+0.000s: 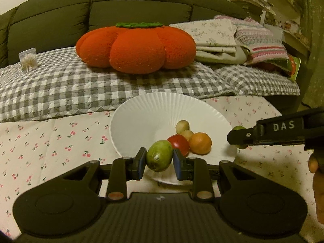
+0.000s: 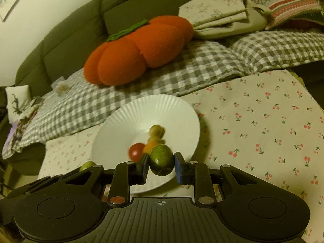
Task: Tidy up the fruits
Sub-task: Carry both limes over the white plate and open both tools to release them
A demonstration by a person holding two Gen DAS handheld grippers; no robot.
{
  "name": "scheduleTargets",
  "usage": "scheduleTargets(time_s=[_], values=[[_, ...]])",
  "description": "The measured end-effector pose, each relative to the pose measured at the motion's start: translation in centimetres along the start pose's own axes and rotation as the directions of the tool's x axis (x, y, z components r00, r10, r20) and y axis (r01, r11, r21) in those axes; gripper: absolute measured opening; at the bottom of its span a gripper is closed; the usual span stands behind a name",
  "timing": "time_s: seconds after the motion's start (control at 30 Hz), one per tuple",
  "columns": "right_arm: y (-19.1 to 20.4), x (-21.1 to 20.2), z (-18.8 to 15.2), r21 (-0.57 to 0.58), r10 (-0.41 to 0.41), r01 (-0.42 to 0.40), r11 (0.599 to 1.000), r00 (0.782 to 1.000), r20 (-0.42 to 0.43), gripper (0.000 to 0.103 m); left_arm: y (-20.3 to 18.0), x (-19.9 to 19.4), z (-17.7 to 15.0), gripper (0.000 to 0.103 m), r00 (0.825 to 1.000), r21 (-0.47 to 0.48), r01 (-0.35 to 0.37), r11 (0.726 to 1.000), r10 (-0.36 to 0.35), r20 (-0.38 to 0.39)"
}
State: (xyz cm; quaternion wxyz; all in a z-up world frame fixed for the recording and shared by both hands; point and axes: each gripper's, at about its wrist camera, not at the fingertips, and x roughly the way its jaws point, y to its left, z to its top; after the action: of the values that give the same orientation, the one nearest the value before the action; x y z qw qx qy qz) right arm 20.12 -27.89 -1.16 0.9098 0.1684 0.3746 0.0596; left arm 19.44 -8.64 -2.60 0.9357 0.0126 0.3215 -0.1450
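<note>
A white ribbed plate [image 1: 141,117] lies on a cherry-print cloth. On it sit a red tomato [image 1: 179,142], an orange fruit [image 1: 200,143] and two small tan fruits [image 1: 182,127]. My left gripper [image 1: 159,159] is shut on a green fruit [image 1: 160,152], held over the plate's near rim. At the right, my right gripper [image 1: 240,137] comes in sideways, shut on another green fruit [image 1: 238,128]. In the right wrist view my right gripper [image 2: 161,165] pinches its green fruit [image 2: 162,158] above the plate [image 2: 154,109], just in front of the tomato [image 2: 135,151]. That view is motion-blurred.
A big orange pumpkin cushion [image 1: 135,46] rests on a grey checked blanket [image 1: 60,85] on the dark green sofa [image 1: 50,20] behind the plate. Folded linens [image 1: 218,38] are stacked at the back right. A hand [image 1: 318,182] shows at the right edge.
</note>
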Motion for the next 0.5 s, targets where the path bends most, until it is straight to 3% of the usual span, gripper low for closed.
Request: scheduleTargets(time_s=[0.5], values=[[-0.4,3.6,0.7,-0.027,-0.032,0.031,0.999,0.999,-0.018,0.025,0.4,2.6,-0.5,0.027,1.0,0.028,0.017,0.999,-0.017,-0.018]])
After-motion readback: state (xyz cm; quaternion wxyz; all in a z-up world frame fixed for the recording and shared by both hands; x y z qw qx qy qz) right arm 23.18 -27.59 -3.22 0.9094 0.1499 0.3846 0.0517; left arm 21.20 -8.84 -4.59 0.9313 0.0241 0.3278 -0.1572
